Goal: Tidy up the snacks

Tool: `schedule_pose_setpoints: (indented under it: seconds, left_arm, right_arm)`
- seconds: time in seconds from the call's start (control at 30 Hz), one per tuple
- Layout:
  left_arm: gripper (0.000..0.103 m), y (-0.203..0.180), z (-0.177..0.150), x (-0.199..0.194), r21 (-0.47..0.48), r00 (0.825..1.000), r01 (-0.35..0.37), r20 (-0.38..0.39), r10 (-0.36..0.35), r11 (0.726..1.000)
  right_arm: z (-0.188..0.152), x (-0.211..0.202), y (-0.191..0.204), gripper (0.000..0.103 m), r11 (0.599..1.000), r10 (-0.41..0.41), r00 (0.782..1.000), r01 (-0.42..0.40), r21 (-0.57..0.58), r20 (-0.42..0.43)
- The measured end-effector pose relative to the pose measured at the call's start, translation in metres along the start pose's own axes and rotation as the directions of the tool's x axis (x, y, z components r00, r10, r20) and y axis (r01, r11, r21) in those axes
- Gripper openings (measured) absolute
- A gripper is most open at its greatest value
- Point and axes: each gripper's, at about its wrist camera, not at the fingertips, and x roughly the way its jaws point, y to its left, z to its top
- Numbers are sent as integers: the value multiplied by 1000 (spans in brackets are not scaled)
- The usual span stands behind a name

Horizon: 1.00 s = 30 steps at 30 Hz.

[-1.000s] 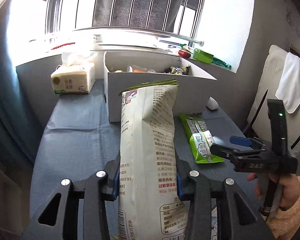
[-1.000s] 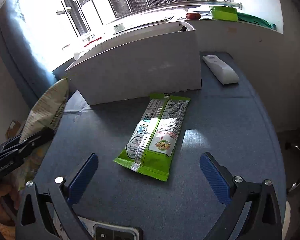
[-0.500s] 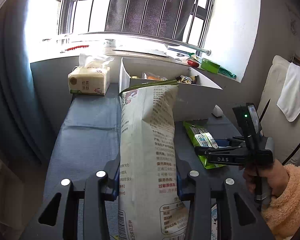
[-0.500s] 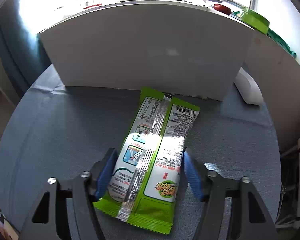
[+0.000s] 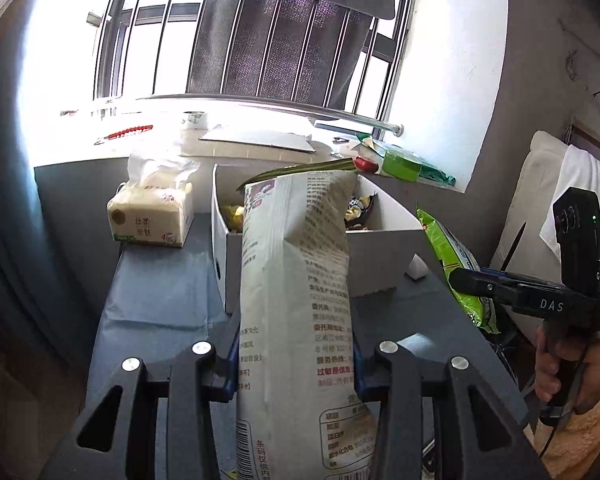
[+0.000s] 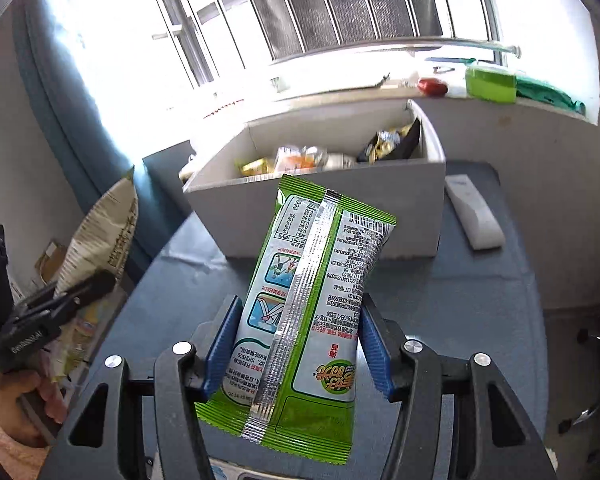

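The blue-covered counter [image 5: 160, 288] carries an open white box [image 6: 332, 204], taken here as the landmark. Snack packets lie inside the box, seen more clearly from the right wrist view, which looks down into it. Nearer than the box's front wall, the left claw [image 5: 296, 354] is clamped on a tall white snack bag [image 5: 296, 280], held upright, its top overlapping the box's rim in that view. To the right of the box's front, the right claw [image 6: 296, 344] is clamped on a green snack packet [image 6: 312, 304], lifted clear of the counter. Left of the box stands a tissue pack [image 5: 150, 216], shown only in the left wrist view. Just right of the box lies a white remote-like item [image 6: 474, 212], plain only in the right wrist view.
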Motion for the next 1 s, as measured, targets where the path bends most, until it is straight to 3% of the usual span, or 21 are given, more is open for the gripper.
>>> schedule_pose_setpoints:
  seconds: [0.13, 0.27, 0.5, 0.57, 0.6, 0.63, 0.67, 0.73, 0.83, 1.0]
  left_arm:
    - [45, -6, 51, 25, 14, 999, 13, 36, -13, 1000]
    - [45, -7, 97, 66, 28, 999, -16, 28, 15, 999]
    - [46, 14, 134, 140, 1, 994, -101, -33, 101, 995]
    - [58, 17, 134, 150, 10, 991, -132, -14, 132, 991]
    - [88, 19, 135, 155, 21, 990, -139, -17, 140, 990]
    - [102, 22, 135, 159, 15, 989, -145, -28, 146, 989]
    - [103, 24, 135, 160, 10, 989, -144, -29, 144, 990]
    - [103, 27, 131, 157, 3, 988, -155, -24, 155, 988]
    - [103, 24, 124, 144, 16, 987, -162, 18, 162, 987]
    - [103, 6, 117, 115, 69, 980, -194, 57, 190, 979]
  right_arm:
    - [48, 0, -7, 62, 1000, -5, 998, 4, 11, 65]
    - [96, 23, -19, 62, 999, -5, 997, 1, 43, 74]
    - [142, 88, -46, 63, 997, -54, 999, 54, 47, -1]
    - [145, 100, -53, 64, 995, -82, 997, 82, 50, -12]
    - [146, 105, -55, 67, 995, -90, 996, 90, 51, -13]
    - [147, 109, -58, 70, 994, -91, 996, 91, 56, -12]
    - [148, 113, -60, 74, 994, -82, 996, 83, 66, -19]
    - [146, 121, -65, 103, 992, -81, 996, 84, 94, -43]
    - [136, 112, -65, 103, 988, -110, 994, 109, 106, 5]
    - [126, 102, -53, 103, 990, -140, 989, 139, 25, 41]
